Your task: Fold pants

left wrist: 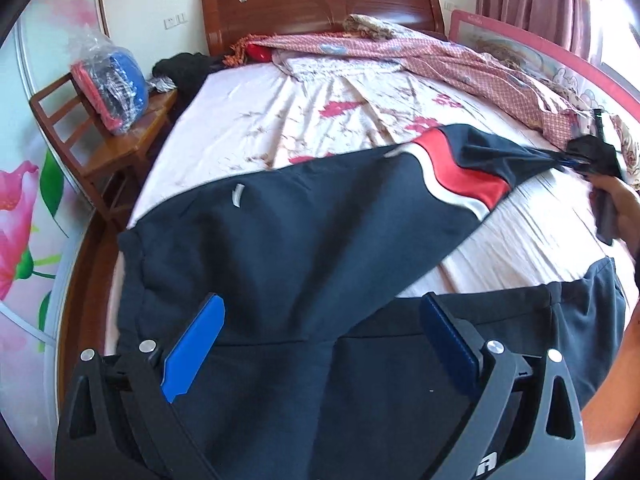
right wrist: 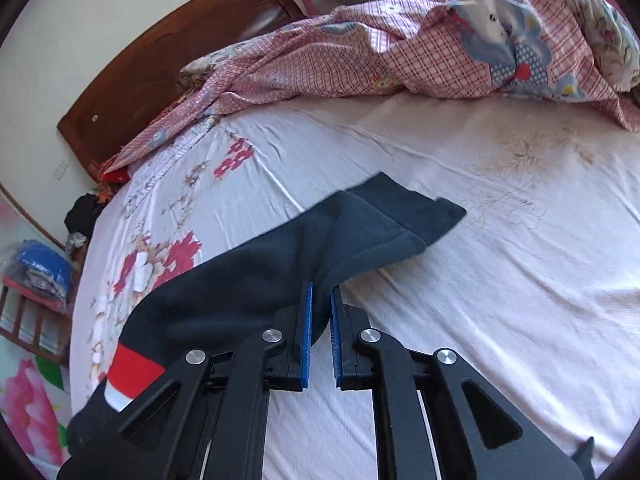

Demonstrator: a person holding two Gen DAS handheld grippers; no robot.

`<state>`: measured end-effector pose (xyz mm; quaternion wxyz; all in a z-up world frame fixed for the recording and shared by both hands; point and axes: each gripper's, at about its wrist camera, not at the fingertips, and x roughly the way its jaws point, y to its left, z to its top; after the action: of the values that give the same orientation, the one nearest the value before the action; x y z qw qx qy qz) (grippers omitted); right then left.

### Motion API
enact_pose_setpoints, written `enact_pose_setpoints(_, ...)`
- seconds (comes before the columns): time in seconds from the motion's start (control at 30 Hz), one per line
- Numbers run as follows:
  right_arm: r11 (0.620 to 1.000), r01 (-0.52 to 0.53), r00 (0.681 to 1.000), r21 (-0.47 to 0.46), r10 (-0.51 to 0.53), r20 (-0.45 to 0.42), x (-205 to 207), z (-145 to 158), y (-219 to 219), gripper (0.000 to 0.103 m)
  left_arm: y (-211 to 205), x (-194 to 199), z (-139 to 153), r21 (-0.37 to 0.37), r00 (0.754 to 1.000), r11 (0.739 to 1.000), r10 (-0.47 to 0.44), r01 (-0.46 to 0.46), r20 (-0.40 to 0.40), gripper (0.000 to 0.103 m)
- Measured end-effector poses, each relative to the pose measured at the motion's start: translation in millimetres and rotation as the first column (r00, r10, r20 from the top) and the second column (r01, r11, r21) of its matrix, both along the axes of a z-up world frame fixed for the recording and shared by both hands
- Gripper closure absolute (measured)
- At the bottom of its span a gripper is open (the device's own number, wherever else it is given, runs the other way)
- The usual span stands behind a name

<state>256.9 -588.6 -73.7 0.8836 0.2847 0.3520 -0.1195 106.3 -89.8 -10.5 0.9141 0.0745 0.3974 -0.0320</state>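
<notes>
- Left wrist view: bed [left wrist: 304, 120] carries the navy pants [left wrist: 280, 240], stretched toward the far side.
- Left gripper [left wrist: 320, 344] gapes wide above the waist, gripping nothing.
- Right gripper [right wrist: 321, 312] pinches the leg cuff [right wrist: 384, 224] between near-closed jaws.

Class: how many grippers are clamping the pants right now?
1: the right gripper pinches the pants near a leg cuff; the left gripper hovers open above the waist end.

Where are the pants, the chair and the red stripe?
pants [left wrist: 280, 248], left wrist view, on the dark upper leg.
chair [left wrist: 132, 144], left wrist view, on the wooden seat.
red stripe [left wrist: 460, 168], left wrist view, on the wavy red band.
</notes>
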Motion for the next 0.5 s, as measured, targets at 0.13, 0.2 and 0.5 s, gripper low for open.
enact_pose_setpoints(0.13,1.0,-0.012,1.0,-0.014,0.013,0.008,-55,17,-4,0.096,15,-5,13,-0.018,1.0,1.0,-0.015,0.015,0.016,0.005)
enact_pose_setpoints(0.2,1.0,0.008,1.0,0.003,-0.008,-0.002,-82,16,-12,0.096,24,-6,18,-0.047,0.999,0.997,-0.053,0.053,0.008,0.005)
enact_pose_setpoints(0.5,0.977,0.138,0.973,0.16,-0.103,-0.207,-140,-70,-42,0.093,120,29,26,-0.101,0.999,0.995,0.018,-0.021,-0.038,0.002)
